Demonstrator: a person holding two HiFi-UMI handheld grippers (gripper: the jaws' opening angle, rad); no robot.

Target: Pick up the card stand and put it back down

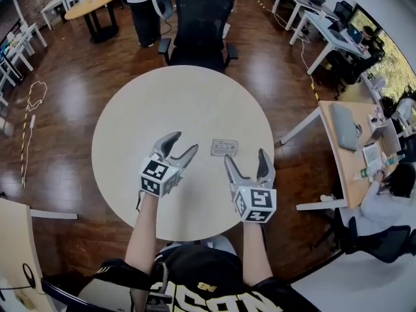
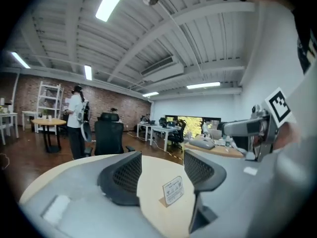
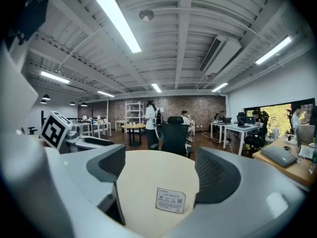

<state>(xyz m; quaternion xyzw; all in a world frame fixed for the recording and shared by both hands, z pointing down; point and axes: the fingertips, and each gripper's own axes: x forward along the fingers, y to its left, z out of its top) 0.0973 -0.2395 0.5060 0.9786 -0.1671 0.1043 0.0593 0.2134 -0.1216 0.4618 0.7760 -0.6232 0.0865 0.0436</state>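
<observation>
A small card stand (image 1: 224,147) stands on the round beige table (image 1: 182,103), right of its middle. In the head view my left gripper (image 1: 184,143) hovers just left of the stand, open and empty. My right gripper (image 1: 246,156) sits just behind and to the right of it, also open with nothing between its fingers. The left gripper view shows the card stand (image 2: 173,190) on the table beyond my left gripper (image 2: 161,170), apart from both jaws. In the right gripper view the card stand (image 3: 171,201) faces the camera, a short way ahead of my right gripper (image 3: 158,175).
A black office chair (image 1: 200,25) stands at the table's far side, with a person (image 1: 142,8) standing beyond it. A wooden desk (image 1: 351,148) with a laptop lies to the right. A small round table (image 1: 94,2) stands far left.
</observation>
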